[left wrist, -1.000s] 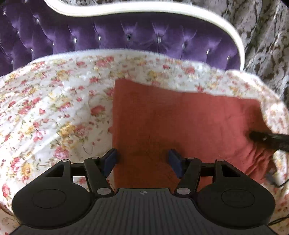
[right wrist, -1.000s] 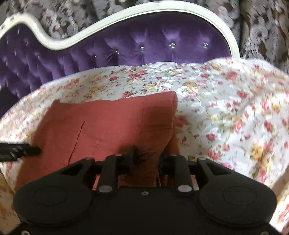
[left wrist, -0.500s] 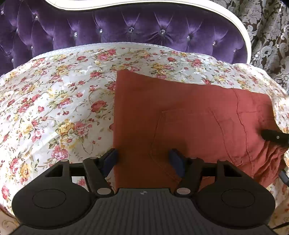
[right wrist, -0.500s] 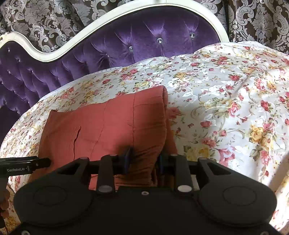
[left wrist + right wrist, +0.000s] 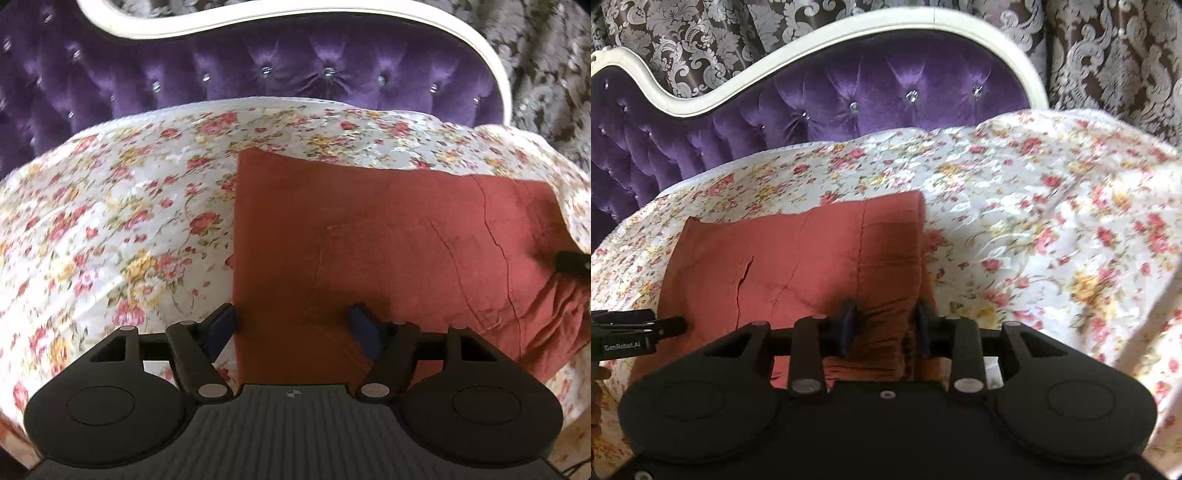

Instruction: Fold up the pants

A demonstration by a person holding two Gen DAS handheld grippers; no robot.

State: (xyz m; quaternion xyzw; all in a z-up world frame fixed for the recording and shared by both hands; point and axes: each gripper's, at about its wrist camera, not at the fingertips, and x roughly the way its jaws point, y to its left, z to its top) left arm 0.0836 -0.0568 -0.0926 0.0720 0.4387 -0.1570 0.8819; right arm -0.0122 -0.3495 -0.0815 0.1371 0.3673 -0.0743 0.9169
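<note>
My left fingers (image 5: 293, 326) stand apart over the near left edge of the rust-red cotton pants (image 5: 388, 251), my right fingers (image 5: 884, 326) straddle bunched cloth at their right end, grip uncertain, the long axis lying left-right on the floral quilted bed (image 5: 129, 206).

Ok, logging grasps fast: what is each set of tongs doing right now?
Left tongs: open over the pants, gripping nothing.
Right tongs: partly closed around bunched pants fabric; firm grip cannot be told.
</note>
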